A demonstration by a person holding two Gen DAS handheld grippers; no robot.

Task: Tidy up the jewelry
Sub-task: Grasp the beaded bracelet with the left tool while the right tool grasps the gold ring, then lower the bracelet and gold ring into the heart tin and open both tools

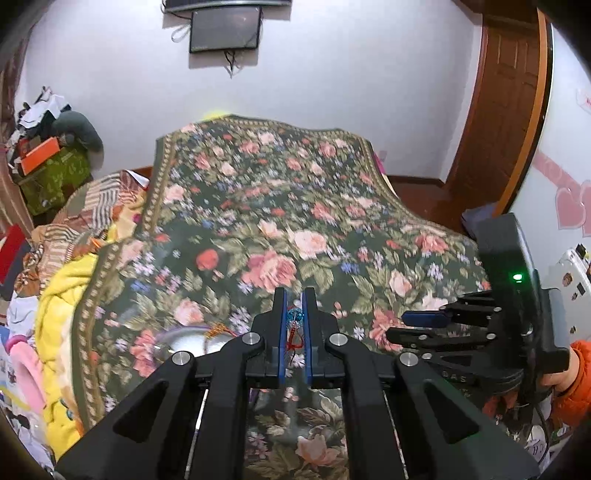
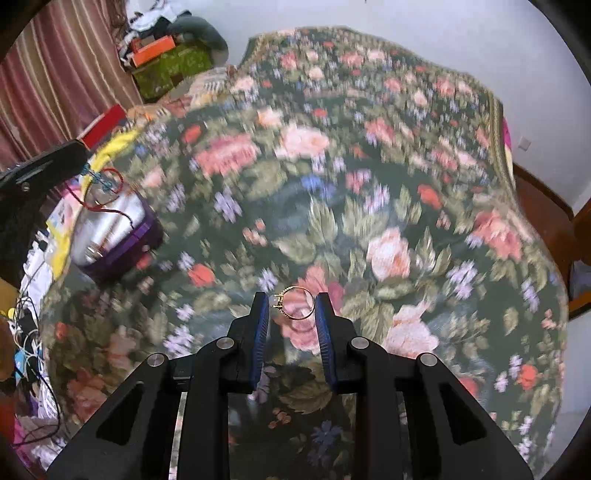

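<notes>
1. Left wrist view: the left tool (image 1: 294,295) sits at 6 o'clock, its two blue-padded fingers (image 1: 281,325) drawn close together and clenched on a blue bead charm (image 1: 294,315) strung on red cord (image 1: 293,341).
2. The charm hangs between the pads, above a bed covered by a floral bedspread (image 1: 258,206) of pink roses on dark green.
3. At 8 o'clock, just left of the tool and partly hidden behind it, lies a silver-lined jewelry box (image 1: 188,341) with a purple rim.
4. At 3 o'clock, the right tool (image 1: 410,318) shows side-on, held by a hand (image 1: 561,373) in an orange sleeve; its grip cannot be judged from this angle.
5. At 12 o'clock a dark screen (image 1: 224,29) hangs on the white wall; at 2 o'clock stands a brown wooden door (image 1: 506,99).
6. Right wrist view: the right tool (image 2: 291,304) at 6 o'clock is closed on a thin gold ring (image 2: 297,303), held upright between the blue pads, each pad touching one side of the band.
7. The bedspread (image 2: 369,184) fills the frame behind, blurred.
8. At 9 o'clock, the jewelry box (image 2: 118,236) rests on the bed near its edge, with the left tool (image 2: 79,162) above it, bead charm (image 2: 98,179) and looping red cord (image 2: 107,192) dangling over the box.
</notes>
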